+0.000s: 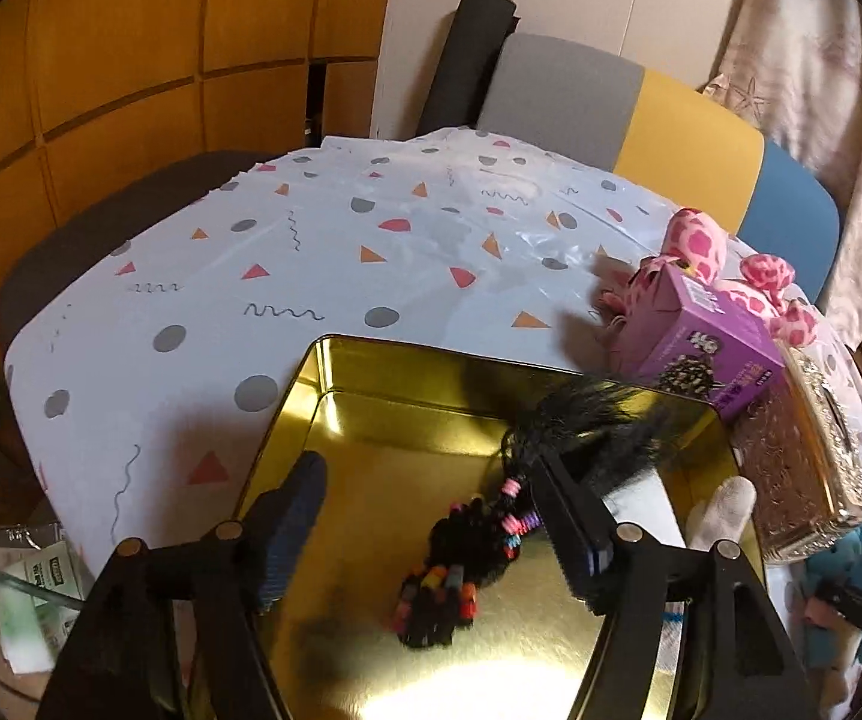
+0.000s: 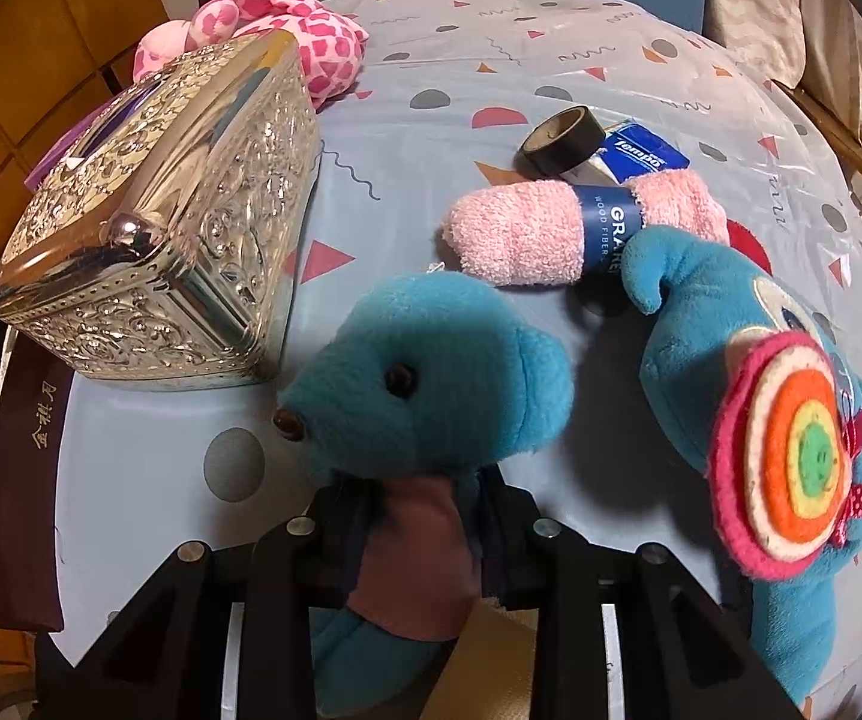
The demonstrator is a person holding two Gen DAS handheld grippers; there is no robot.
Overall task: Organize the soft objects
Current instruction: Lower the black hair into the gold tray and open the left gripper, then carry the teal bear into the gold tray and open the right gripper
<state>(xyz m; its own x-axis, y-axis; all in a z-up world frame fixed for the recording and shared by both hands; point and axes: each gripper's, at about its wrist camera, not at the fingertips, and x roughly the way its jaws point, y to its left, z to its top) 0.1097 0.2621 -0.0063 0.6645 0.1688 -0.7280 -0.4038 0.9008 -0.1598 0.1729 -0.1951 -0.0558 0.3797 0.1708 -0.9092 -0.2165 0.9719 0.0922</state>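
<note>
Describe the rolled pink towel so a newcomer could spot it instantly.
Start at the embossed silver metal box; look right across the patterned tablecloth. The rolled pink towel lies before the black tape roll, the only item wrapped by a navy paper band.

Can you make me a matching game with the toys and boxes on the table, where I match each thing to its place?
Things:
1. black furry toy with beads
2. blue teddy bear
3. pink spotted toy
4. roll of black tape

Places:
A. behind the silver box
B. held in the right gripper
C. inside the gold tin
D. next to the blue tissue pack

Pairs: 1-C, 2-B, 3-A, 4-D
</note>
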